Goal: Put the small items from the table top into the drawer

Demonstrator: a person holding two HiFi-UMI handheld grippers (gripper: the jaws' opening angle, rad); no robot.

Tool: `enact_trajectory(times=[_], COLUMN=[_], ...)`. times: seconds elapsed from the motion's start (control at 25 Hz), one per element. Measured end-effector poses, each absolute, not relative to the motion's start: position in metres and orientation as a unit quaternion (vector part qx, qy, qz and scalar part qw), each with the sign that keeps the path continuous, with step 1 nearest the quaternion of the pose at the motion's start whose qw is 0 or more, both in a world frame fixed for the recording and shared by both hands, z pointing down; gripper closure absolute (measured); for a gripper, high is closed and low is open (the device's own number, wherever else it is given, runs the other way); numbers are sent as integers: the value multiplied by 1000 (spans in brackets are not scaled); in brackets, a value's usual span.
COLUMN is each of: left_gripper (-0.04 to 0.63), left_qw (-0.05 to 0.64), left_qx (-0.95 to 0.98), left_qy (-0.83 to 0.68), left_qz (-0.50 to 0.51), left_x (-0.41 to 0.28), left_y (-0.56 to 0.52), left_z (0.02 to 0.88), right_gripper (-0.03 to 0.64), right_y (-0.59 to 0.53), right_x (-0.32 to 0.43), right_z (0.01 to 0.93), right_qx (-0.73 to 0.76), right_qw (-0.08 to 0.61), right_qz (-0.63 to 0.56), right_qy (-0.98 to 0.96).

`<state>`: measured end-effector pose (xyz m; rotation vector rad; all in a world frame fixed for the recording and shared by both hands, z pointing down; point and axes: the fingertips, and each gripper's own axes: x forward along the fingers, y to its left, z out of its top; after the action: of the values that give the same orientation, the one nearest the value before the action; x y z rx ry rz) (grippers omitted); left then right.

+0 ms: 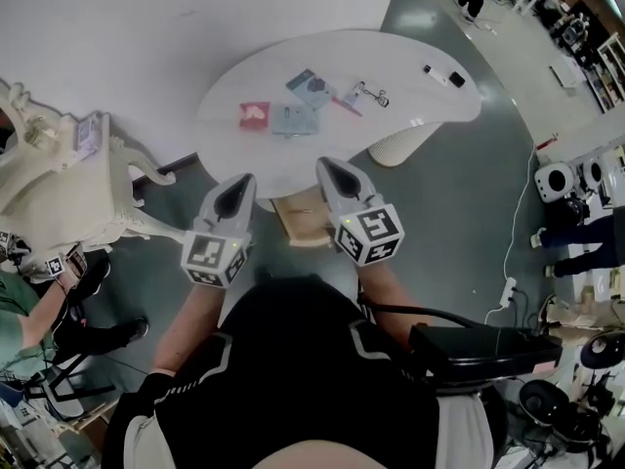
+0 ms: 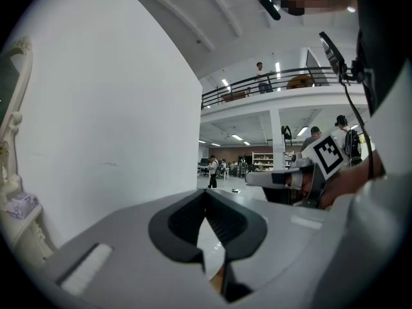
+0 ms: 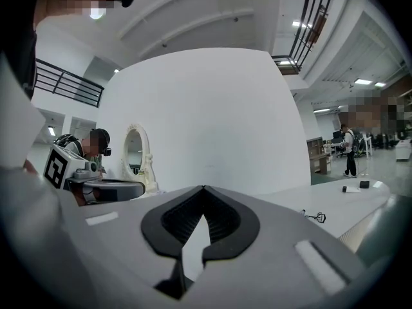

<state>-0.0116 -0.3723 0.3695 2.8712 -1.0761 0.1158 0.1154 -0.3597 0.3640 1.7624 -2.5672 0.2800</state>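
Observation:
Small items lie on the white table [image 1: 410,62]: a red card [image 1: 255,114], a grey-blue packet [image 1: 294,120], a blue card [image 1: 311,86], an eyelash curler [image 1: 366,93] [image 3: 317,217] and a black-and-white piece [image 1: 444,76]. Under the table's near edge a wooden drawer [image 1: 305,221] stands open. My left gripper [image 1: 237,188] [image 2: 206,192] and right gripper [image 1: 333,170] [image 3: 203,188] hover side by side over the near edge, above the drawer. Both are shut and hold nothing.
An ornate cream vanity with a mirror [image 1: 54,179] [image 3: 134,150] stands to the left. A person [image 1: 39,306] crouches beside it. A white pedestal [image 1: 402,145] holds up the table. A cable and power strip [image 1: 508,289] lie on the floor at right.

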Motion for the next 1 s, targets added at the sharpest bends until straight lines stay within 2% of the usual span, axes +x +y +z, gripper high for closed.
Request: enact_trajectory(times=[1.0], left_gripper=[595], left_qw=[28], left_qx=[930], left_qy=[-367], left_qz=[15], left_x=[-2], left_y=[-380], left_z=[359], right_gripper=[617], right_y=[-367], right_x=[122], right_z=[348], right_qx=[560], right_qw=[11], right_qz=[66], right_qy=[-826])
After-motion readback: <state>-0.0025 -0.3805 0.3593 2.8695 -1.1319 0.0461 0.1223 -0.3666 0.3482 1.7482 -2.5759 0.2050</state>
